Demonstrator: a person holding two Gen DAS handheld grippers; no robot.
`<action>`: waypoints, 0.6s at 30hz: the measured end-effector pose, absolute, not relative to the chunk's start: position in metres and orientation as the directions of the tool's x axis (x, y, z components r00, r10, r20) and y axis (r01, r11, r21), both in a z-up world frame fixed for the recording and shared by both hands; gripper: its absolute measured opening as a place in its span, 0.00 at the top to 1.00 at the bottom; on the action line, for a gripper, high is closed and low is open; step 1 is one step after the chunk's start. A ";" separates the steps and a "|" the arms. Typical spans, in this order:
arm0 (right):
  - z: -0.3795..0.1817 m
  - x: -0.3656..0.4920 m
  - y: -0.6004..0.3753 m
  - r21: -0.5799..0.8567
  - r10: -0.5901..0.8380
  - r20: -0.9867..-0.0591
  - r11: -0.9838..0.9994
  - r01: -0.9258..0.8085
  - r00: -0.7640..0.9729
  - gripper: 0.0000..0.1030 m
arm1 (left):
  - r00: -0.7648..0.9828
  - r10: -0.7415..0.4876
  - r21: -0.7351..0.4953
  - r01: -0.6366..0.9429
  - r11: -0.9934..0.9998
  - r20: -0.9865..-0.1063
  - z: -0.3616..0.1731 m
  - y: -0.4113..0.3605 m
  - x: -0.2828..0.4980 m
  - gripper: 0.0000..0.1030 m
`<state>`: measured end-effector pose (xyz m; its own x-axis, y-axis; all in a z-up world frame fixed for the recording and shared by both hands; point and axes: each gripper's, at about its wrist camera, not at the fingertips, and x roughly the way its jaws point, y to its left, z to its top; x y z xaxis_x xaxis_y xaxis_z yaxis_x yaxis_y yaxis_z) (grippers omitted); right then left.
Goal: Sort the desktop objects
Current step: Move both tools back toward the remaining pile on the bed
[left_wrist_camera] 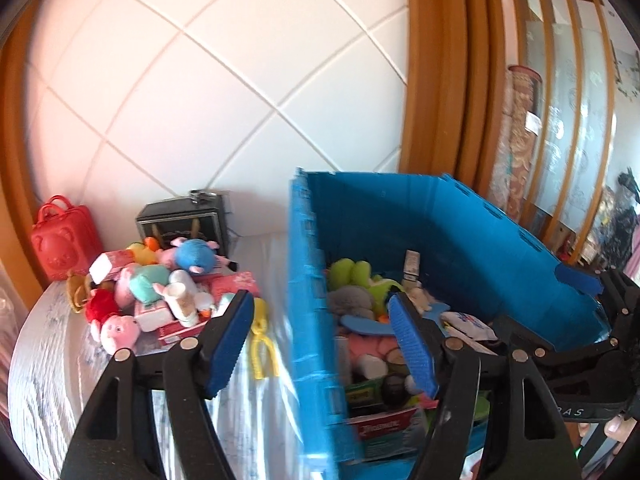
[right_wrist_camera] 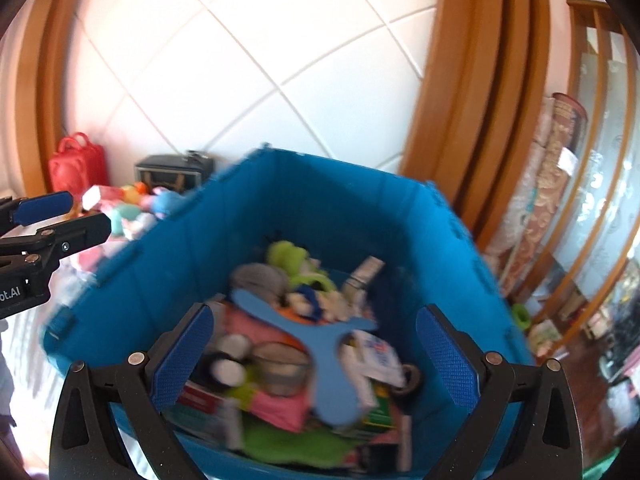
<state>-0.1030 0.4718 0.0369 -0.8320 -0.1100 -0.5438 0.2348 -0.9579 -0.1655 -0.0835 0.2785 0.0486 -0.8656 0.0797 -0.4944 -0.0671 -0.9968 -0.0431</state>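
A blue bin stands on the table and holds several toys, boxes and a flat blue Y-shaped piece. My right gripper hangs open above the bin's contents, with nothing between its fingers. My left gripper is open and empty above the bin's left wall; in the right wrist view it shows at the far left. One blue pad of the right gripper shows at the bin's right rim. A pile of plush toys and small boxes lies left of the bin.
The table carries a white patterned cloth. Yellow toy tongs lie between pile and bin. A red bear-faced case and a black box stand against the tiled wall. Wooden door frames and rolled rugs are at the right.
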 end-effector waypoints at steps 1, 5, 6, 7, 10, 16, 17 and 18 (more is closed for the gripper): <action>0.037 -0.102 0.463 -0.161 -0.120 -0.541 -0.957 0.243 -0.832 0.00 | -0.870 0.065 -0.045 -0.050 -0.998 -0.488 0.049 0.266 -0.081 0.33; 0.043 -0.098 0.418 -0.151 -0.160 -0.521 -0.949 0.275 -0.838 0.00 | -0.879 0.031 -0.069 0.002 -0.998 -0.475 0.045 0.209 -0.074 0.32; 0.045 -0.096 0.405 -0.148 -0.170 -0.515 -0.948 0.282 -0.840 0.00 | -0.880 0.022 -0.073 0.014 -0.997 -0.474 0.043 0.194 -0.072 0.32; 0.046 -0.094 0.391 -0.144 -0.176 -0.508 -0.948 0.285 -0.843 0.00 | -0.879 0.011 -0.076 0.028 -0.997 -0.477 0.041 0.176 -0.071 0.32; 0.049 -0.092 0.353 -0.136 -0.188 -0.502 -0.947 0.292 -0.844 0.00 | -0.870 -0.014 -0.076 0.059 -0.995 -0.493 0.034 0.128 -0.069 0.32; 0.049 -0.083 0.273 -0.123 -0.200 -0.512 -0.946 0.301 -0.836 0.00 | -0.846 -0.055 -0.047 0.094 -0.994 -0.531 0.017 0.037 -0.064 0.32; 0.047 -0.083 0.259 -0.121 -0.200 -0.516 -0.946 0.302 -0.833 0.00 | -0.840 -0.062 -0.041 0.099 -0.994 -0.538 0.014 0.025 -0.064 0.32; 0.046 -0.082 0.247 -0.119 -0.199 -0.521 -0.946 0.302 -0.830 0.00 | -0.835 -0.067 -0.037 0.104 -0.994 -0.546 0.011 0.012 -0.065 0.32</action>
